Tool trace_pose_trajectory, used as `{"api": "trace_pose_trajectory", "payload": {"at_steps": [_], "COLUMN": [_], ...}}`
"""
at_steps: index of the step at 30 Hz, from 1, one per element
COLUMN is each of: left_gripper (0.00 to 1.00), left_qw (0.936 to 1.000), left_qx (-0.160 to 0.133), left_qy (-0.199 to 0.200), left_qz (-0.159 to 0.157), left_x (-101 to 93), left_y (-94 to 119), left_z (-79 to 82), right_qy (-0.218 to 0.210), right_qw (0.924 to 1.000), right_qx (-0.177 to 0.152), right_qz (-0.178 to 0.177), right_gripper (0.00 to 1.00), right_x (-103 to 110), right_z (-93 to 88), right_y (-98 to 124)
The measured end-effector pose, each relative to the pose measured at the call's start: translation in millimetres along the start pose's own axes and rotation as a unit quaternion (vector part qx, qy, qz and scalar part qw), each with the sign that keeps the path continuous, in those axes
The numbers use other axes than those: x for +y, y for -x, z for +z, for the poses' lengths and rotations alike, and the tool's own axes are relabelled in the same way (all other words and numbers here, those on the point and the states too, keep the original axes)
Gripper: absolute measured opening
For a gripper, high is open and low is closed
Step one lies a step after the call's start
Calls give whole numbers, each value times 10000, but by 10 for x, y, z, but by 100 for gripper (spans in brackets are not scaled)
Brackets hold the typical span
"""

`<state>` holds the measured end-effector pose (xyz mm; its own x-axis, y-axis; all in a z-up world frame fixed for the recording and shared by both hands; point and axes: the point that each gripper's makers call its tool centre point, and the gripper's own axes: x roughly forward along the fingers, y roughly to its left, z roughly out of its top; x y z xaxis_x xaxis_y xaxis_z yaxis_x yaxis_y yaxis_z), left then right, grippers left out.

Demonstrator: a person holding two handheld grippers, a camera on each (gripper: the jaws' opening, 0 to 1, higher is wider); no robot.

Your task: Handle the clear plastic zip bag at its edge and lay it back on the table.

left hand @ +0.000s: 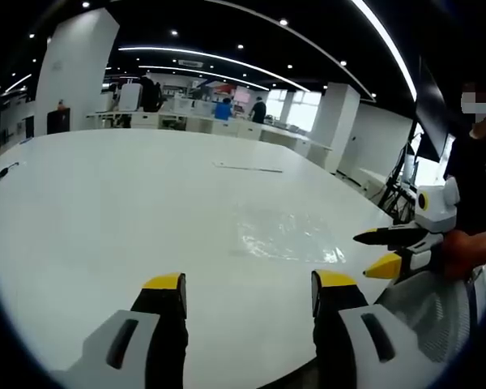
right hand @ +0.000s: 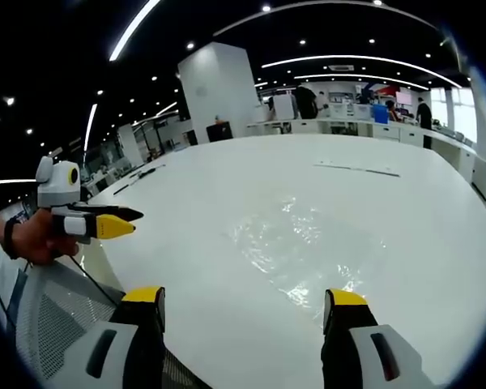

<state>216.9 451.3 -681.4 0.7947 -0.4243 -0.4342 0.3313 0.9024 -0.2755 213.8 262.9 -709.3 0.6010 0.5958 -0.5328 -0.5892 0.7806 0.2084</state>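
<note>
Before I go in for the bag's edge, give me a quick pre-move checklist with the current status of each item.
1. Clear zip bag lying flat on the white table: ok.
2. Left gripper open, nothing between its jaws: ok.
3. Right gripper open, nothing between its jaws: ok.
4. Near edge of the bag in front of the right gripper, reachable: ok, it lies just beyond the jaw tips.
5. Which edge carries the zip: cannot tell, the plastic is too transparent.
6. Table around the bag free of obstacles: ok; the thin strip lies well beyond it.
</note>
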Motion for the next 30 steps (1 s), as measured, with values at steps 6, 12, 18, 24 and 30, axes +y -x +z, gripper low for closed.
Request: {"api": "trace_pose_trajectory", "payload": {"at_steps": [6,12,18,24,30], "left_gripper": [61,61,61,61,60], "left_qw": [10000,10000,10000,10000,9999], "left_qx": [0,4,5,-24,-51], "left_qy": [50,31,52,82,120], "left_qz": [12,-36,-36,5,26], "left_x": [6,-7,9,53,88], "left_y": [6,-5,-1,2,7], "left_z": [13,17,8,17,27], "right_qy": [71,227,332,290,318], "right_qw": [9999,9996,9992,9992,9989], "right_qx": [72,103,117,107,176], "right_qz": [18,124,203,241,310], "right_gripper": [80,80,80,79,79], "right_x": [25,26,27,44,46], "right_z": [30,135,258,359,400], "right_y": [-46,-236,-488,-653,-841]}}
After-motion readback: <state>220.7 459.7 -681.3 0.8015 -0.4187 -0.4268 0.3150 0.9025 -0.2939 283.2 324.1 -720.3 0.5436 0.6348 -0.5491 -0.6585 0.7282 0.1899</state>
